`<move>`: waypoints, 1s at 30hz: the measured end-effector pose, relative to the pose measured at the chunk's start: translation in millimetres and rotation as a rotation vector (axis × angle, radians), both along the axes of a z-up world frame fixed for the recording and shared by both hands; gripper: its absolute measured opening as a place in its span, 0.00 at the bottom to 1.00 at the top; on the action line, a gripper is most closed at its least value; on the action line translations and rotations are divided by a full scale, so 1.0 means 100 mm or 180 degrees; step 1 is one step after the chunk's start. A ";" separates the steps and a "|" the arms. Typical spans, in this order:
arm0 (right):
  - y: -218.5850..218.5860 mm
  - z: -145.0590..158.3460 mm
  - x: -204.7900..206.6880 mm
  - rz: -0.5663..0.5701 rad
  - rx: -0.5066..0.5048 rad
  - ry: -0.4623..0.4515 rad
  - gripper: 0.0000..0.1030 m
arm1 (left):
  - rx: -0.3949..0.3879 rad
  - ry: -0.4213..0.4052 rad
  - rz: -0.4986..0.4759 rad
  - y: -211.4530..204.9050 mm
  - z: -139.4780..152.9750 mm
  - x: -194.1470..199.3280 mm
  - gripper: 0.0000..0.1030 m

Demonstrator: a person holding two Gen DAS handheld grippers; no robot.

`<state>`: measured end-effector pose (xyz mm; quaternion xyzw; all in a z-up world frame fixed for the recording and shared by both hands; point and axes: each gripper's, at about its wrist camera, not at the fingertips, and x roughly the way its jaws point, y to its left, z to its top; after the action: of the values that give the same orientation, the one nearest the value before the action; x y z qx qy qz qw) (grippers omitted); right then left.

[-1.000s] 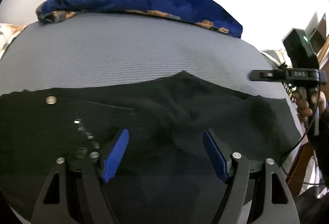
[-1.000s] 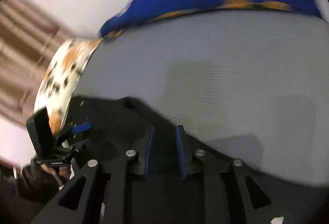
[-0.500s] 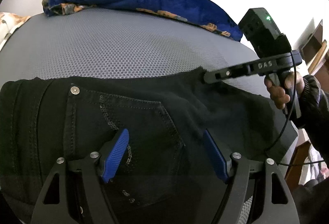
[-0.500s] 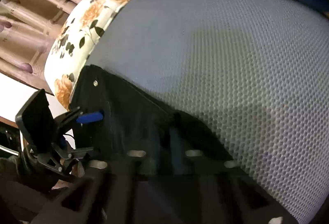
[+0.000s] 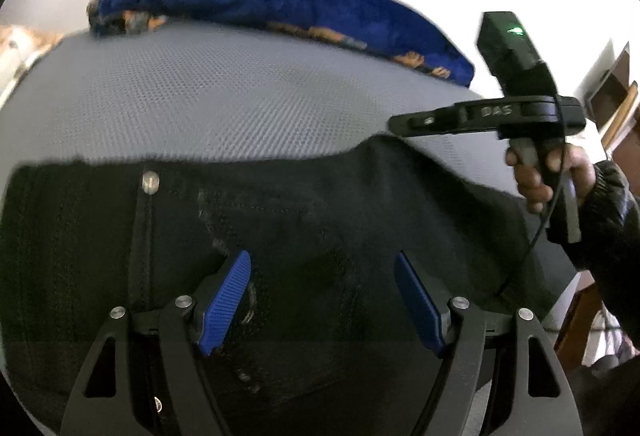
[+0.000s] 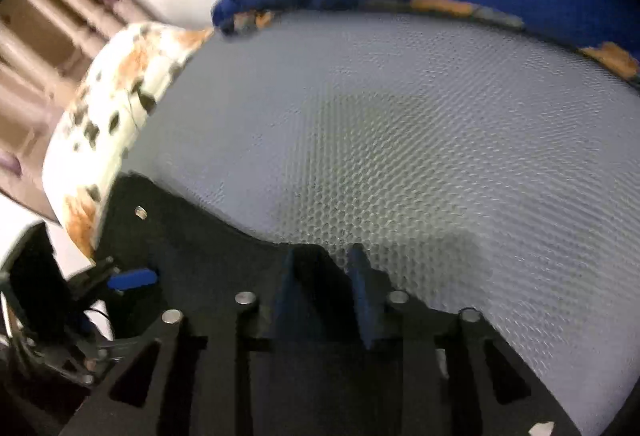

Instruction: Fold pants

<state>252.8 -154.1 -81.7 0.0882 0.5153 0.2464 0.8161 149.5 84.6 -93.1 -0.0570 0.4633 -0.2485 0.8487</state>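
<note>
Black pants [image 5: 300, 228] lie across the near part of a grey mesh-covered bed [image 5: 208, 95], with a metal rivet and a back pocket showing. My left gripper [image 5: 322, 276] is open and hovers over the pocket area. My right gripper [image 5: 396, 123] shows at the right of the left wrist view, at the pants' far edge. In the right wrist view my right gripper [image 6: 326, 268] has its blue fingers close together with black pants fabric [image 6: 192, 236] between them. The left gripper [image 6: 132, 280] shows at the lower left there.
A blue blanket with orange patches [image 5: 280, 3] lies along the far edge of the bed. A floral pillow [image 6: 120, 107] sits at the left end. Wooden furniture [image 5: 616, 99] stands to the right of the bed. A white wall lies behind.
The right gripper has carried the pants' edge up and over toward the far side. The left wrist view has moved closer over the waist and pocket.
</note>
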 end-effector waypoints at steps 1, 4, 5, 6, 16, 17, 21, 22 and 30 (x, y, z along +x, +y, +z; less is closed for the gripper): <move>-0.15 0.11 -0.08 -0.0084 0.0001 -0.0076 0.28 | 0.0004 -0.0102 -0.0040 -0.04 0.09 -0.01 0.73; -0.58 0.36 -0.33 -0.0391 -0.0107 -0.0166 0.28 | 0.0006 -0.0281 -0.0229 -0.24 0.26 0.00 0.73; -0.71 0.40 -0.43 -0.0495 -0.0168 -0.0184 0.28 | -0.0003 -0.0305 -0.0296 -0.31 0.29 0.03 0.73; -0.83 0.43 -0.55 -0.0611 -0.0268 -0.0181 0.28 | -0.0013 -0.0324 -0.0373 -0.42 0.30 0.07 0.73; -1.28 -0.09 -1.40 -0.1240 -0.0654 0.0120 0.28 | -0.0045 -0.0038 -0.0910 -1.18 -0.05 0.45 0.62; -1.29 -0.13 -1.40 -0.1269 -0.0653 0.0111 0.28 | -0.0057 -0.0034 -0.0949 -1.21 -0.09 0.50 0.58; -1.38 -0.31 -1.30 -0.1407 -0.0919 -0.0011 0.22 | -0.0003 0.0153 -0.0810 -1.24 -0.29 0.74 0.41; -1.42 -0.30 -1.28 -0.1450 -0.0922 -0.0080 0.19 | -0.0064 0.0170 -0.0758 -1.22 -0.31 0.78 0.39; -1.57 -0.11 -1.33 -0.1569 -0.0844 -0.0145 0.26 | 0.0095 0.0062 -0.0649 -1.16 -0.20 0.67 0.31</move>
<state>119.5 -310.9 -93.2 0.0978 0.4876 -0.0272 0.8672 216.2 -31.5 -112.8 0.0007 0.4786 -0.3260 0.8153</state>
